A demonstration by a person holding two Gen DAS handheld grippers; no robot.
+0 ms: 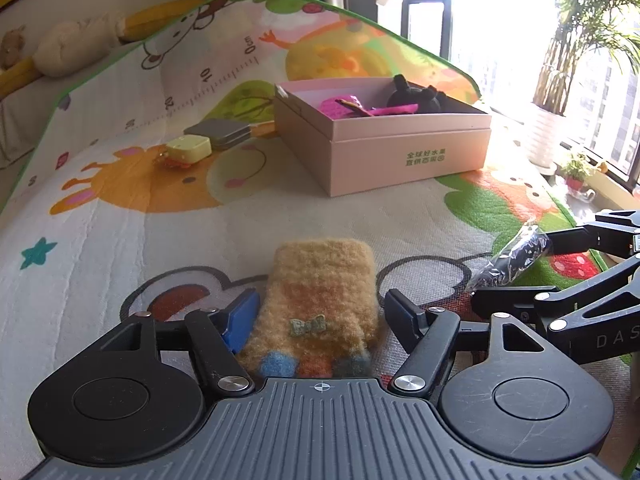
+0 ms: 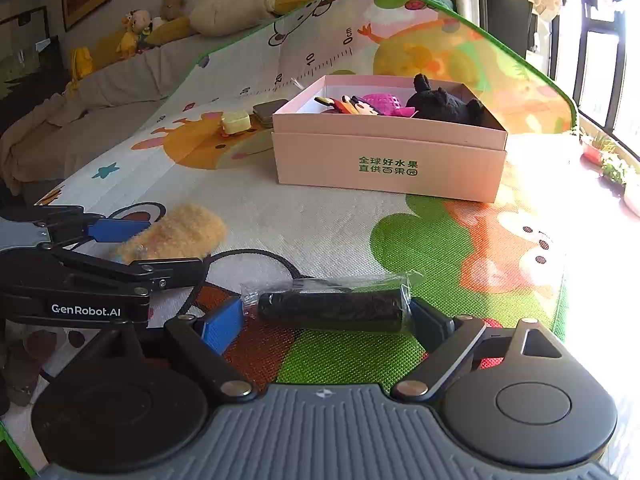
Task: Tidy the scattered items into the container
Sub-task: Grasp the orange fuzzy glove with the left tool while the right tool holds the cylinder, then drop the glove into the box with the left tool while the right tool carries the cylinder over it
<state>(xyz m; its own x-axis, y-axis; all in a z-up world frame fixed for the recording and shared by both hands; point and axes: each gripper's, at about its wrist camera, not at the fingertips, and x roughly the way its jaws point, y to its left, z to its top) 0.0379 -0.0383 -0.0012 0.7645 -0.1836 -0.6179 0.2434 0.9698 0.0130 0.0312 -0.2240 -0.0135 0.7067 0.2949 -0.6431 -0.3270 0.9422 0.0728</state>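
Spread around a fuzzy orange pouch (image 1: 320,304) lying lengthwise, left gripper (image 1: 320,316) not yet pinching; right gripper (image 2: 326,320) gaping around a crosswise black wrapped roll (image 2: 332,308); pink box (image 2: 388,168) ahead on the mat (image 2: 320,220).

Left gripper (image 1: 320,312) is pitched down toward the play mat (image 1: 120,240), jaws parted, with the fuzzy pouch (image 1: 320,304) bracketed between them; pad contact cannot be told. Right gripper (image 2: 326,320) is angled down at the same mat, just beside the left one, jaws spread wide around the wrapped black roll (image 2: 332,310).
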